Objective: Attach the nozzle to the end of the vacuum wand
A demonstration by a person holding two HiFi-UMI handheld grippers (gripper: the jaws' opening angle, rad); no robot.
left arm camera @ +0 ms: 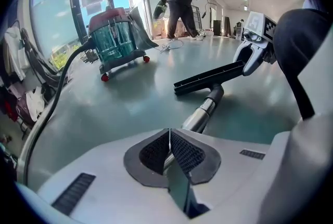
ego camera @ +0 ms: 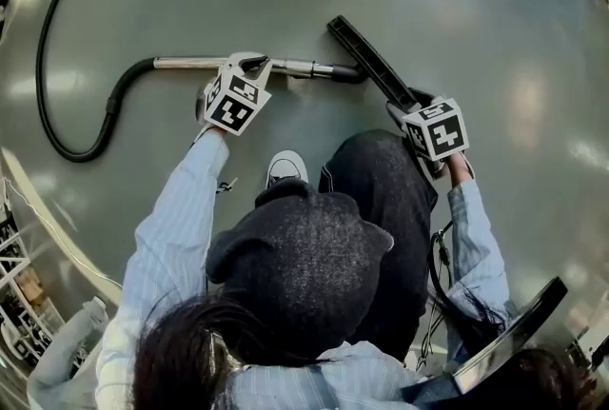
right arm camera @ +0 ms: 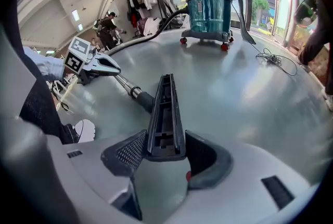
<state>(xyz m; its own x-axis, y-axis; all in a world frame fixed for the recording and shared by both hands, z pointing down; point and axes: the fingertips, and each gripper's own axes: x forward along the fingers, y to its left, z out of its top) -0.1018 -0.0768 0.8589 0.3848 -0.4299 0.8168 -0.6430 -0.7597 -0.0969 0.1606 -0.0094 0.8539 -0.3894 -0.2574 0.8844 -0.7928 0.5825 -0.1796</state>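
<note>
The metal vacuum wand (ego camera: 295, 68) lies on the grey floor, with a black hose (ego camera: 57, 113) curling off its left end. The long black nozzle (ego camera: 366, 56) stands crosswise at the wand's right end, its neck (left arm camera: 212, 95) against the tube. My left gripper (ego camera: 255, 68) hangs just over the wand. In the left gripper view its pads (left arm camera: 179, 153) meet with nothing between them, and the wand (left arm camera: 200, 116) runs on beyond them. My right gripper (right arm camera: 164, 150) is shut on the near end of the nozzle (right arm camera: 165, 114).
A teal canister vacuum (left arm camera: 117, 41) with red wheels stands by the windows, joined to the hose. The holder's shoe (ego camera: 285, 168) and dark trouser leg (ego camera: 381, 180) are close below the wand. A loose cable (right arm camera: 276, 59) lies on the floor. Another person (left arm camera: 182, 4) works far back.
</note>
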